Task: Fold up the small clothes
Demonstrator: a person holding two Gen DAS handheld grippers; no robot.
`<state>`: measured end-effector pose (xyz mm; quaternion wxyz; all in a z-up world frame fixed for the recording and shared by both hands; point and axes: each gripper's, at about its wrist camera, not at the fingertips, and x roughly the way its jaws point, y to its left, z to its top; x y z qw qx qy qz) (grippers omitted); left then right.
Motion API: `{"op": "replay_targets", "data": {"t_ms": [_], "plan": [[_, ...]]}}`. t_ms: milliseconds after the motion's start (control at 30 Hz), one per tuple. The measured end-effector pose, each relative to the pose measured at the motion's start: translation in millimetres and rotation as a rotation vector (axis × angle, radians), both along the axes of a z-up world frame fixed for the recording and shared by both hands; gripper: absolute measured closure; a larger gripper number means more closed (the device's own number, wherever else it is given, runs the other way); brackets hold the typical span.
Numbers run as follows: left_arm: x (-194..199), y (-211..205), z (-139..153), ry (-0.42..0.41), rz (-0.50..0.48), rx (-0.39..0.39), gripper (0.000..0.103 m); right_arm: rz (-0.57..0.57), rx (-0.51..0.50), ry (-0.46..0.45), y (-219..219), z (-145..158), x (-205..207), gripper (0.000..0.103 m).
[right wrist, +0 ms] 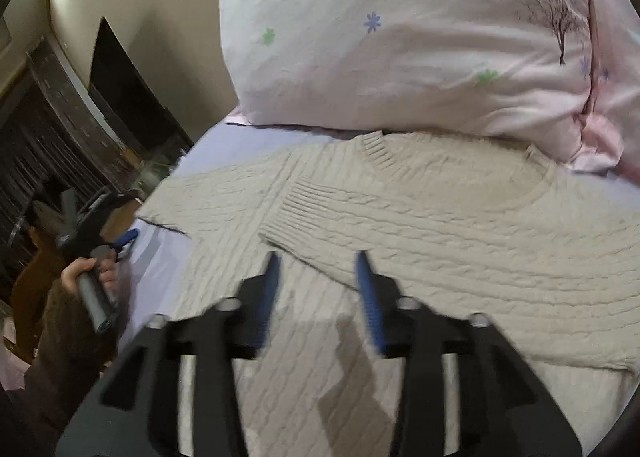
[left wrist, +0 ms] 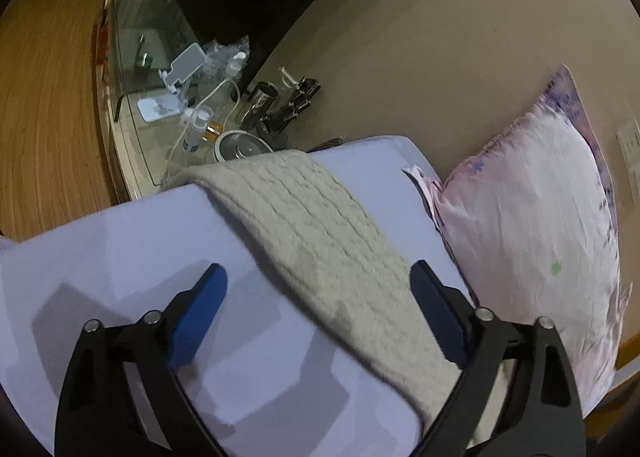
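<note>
A cream cable-knit sweater (right wrist: pixel 420 217) lay flat on the lavender bedsheet (left wrist: pixel 132 241), its collar just below the pink floral pillow (right wrist: pixel 400 37), one sleeve (right wrist: pixel 440 253) folded across the body. The right gripper (right wrist: pixel 320 261) hovered over the sleeve cuff, jaws parted and holding nothing. The left gripper (left wrist: pixel 320 277) hung spread wide over the sweater's edge nearest the cluttered bedside table (left wrist: pixel 132 145), empty.

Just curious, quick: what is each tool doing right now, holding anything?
Left tool: open, holding nothing, over the sweater.
Right tool: open, holding nothing, above the sweater.
</note>
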<state>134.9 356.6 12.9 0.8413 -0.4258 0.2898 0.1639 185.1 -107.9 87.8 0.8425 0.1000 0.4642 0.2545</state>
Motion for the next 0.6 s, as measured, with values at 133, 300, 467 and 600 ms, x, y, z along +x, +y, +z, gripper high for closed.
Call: {"op": "replay_targets", "data": {"t_ms": [133, 300, 467, 600], "plan": [[11.7, 18.9, -2.5, -0.008, 0.018, -0.035, 0.017, -0.128, 0.030, -0.070, -46.4, 21.1, -11.9, 0.026], [17.7, 41.9, -10.2, 0.001, 0.064, -0.089, 0.055, -0.233, 0.047, -0.079, -97.1, 27.6, -37.7, 0.022], [28.1, 40.1, 11.9, 0.019, 0.055, -0.022, 0.096, -0.307, 0.069, -0.075, -136.4, 29.4, -42.2, 0.022], [58.0, -41.3, 80.8, -0.092, -0.164, 0.241, 0.097, -0.359, 0.067, -0.113, -163.4, 34.8, -47.7, 0.022]]}}
